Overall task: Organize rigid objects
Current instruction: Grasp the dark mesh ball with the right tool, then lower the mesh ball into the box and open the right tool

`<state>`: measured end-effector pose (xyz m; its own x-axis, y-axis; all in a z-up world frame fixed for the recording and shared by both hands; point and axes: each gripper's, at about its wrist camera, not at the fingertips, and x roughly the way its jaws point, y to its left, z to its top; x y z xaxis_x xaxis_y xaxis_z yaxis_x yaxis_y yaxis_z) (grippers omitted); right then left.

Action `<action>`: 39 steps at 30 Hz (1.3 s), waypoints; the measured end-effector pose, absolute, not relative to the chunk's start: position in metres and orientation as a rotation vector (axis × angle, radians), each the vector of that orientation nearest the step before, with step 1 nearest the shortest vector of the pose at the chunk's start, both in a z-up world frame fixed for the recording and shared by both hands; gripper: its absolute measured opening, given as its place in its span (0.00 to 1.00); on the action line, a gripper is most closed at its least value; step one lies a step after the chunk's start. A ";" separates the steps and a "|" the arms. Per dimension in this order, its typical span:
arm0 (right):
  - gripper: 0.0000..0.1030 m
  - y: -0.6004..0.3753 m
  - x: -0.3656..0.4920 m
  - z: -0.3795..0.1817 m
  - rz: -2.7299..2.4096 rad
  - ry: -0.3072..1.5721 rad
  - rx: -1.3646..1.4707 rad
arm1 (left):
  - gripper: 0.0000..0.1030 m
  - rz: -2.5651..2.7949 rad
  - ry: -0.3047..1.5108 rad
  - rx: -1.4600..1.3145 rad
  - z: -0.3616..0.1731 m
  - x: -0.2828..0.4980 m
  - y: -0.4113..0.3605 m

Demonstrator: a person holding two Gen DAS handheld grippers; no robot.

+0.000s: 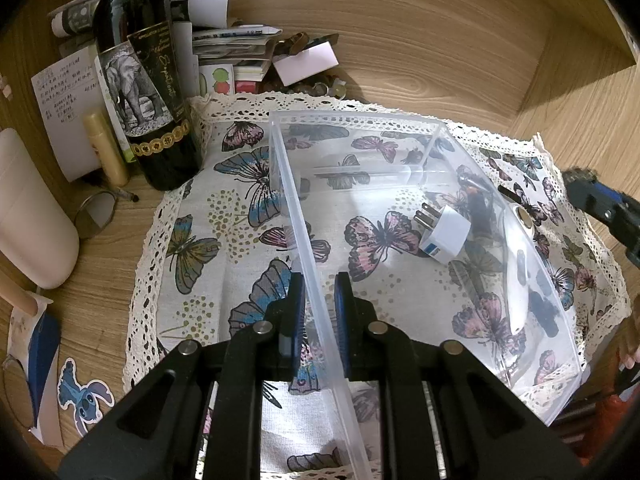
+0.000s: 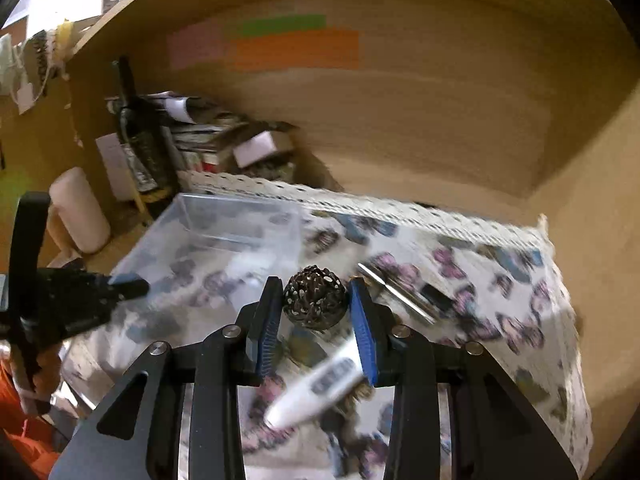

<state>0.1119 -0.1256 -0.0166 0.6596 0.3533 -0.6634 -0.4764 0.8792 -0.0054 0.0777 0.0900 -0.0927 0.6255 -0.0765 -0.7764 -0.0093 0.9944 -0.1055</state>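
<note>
A clear plastic box [image 1: 400,152] stands on a butterfly cloth [image 1: 224,216]; a white plug adapter [image 1: 442,236] lies inside it. My left gripper [image 1: 320,284] has its jaws on either side of the box's near wall, gripping it. My right gripper [image 2: 314,296] is shut on a dark perforated metal ball [image 2: 315,297], held above the cloth to the right of the box [image 2: 208,240]. A white remote-like device [image 2: 320,384] and a metal tool [image 2: 396,292] lie on the cloth beneath. The right gripper shows at the far right of the left wrist view [image 1: 600,200].
A wine bottle [image 1: 140,76], a cream cylinder [image 1: 32,216], a lip balm stick [image 1: 106,148], stacked papers [image 1: 224,48] and coins crowd the desk's back left. Wooden walls enclose the back and right. A Stitch sticker [image 1: 82,396] lies at the front left.
</note>
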 end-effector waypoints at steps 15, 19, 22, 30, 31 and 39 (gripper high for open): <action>0.31 -0.047 0.130 -0.041 0.656 0.786 -0.321 | 0.15 -0.043 0.893 -0.104 -0.093 0.077 0.089; 0.31 -0.035 0.137 -0.051 0.683 0.832 -0.356 | 0.15 -0.047 0.891 -0.106 -0.093 0.077 0.090; 0.31 -0.026 0.141 -0.058 0.704 0.869 -0.401 | 0.15 -0.052 0.891 -0.108 -0.093 0.077 0.091; 0.31 -0.011 0.145 -0.071 0.711 0.906 -0.479 | 0.16 -0.058 0.889 -0.117 -0.093 0.077 0.093; 0.31 -0.011 0.145 -0.071 0.708 0.905 -0.482 | 0.16 -0.058 0.890 -0.117 -0.093 0.077 0.093; 0.43 -0.016 0.148 -0.063 0.689 0.868 -0.453 | 0.16 -0.060 0.891 -0.119 -0.093 0.078 0.093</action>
